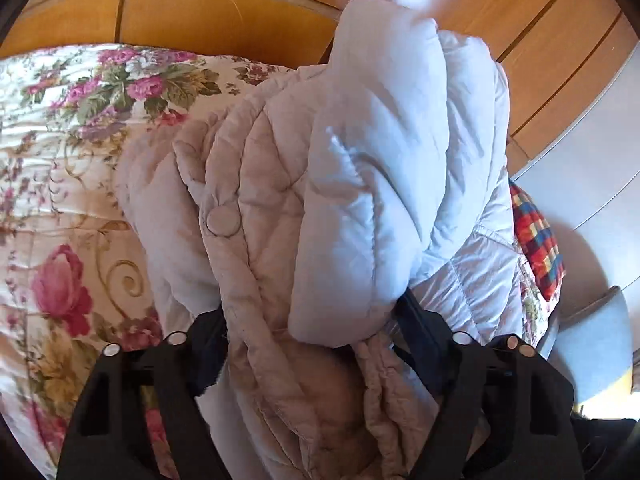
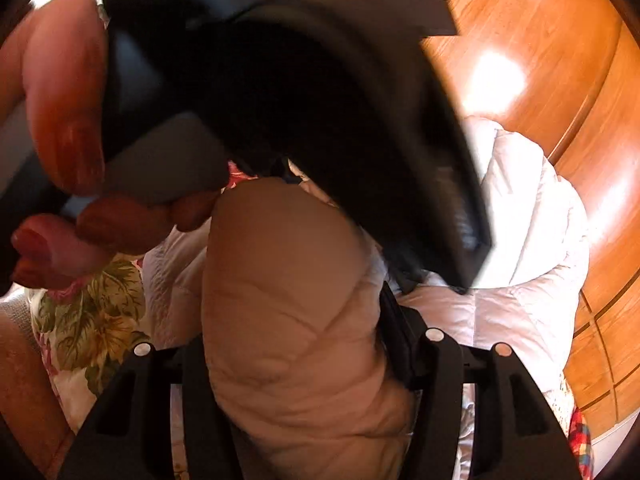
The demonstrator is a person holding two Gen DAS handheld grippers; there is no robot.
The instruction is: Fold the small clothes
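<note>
Bunched between the fingers of the left hand-held gripper, the quilted jacket shows its beige lining and a round snap, its white outer side folded over, above the floral bedspread. Further right, the right hand-held gripper clamps a thick beige roll of that jacket, below the other gripper's black body. Wooden wardrobe doors stand behind.

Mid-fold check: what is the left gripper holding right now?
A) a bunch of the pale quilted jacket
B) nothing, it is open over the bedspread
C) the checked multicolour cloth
A: the left gripper is clamped on the bunched quilted jacket, which fills the gap between its fingers.
</note>
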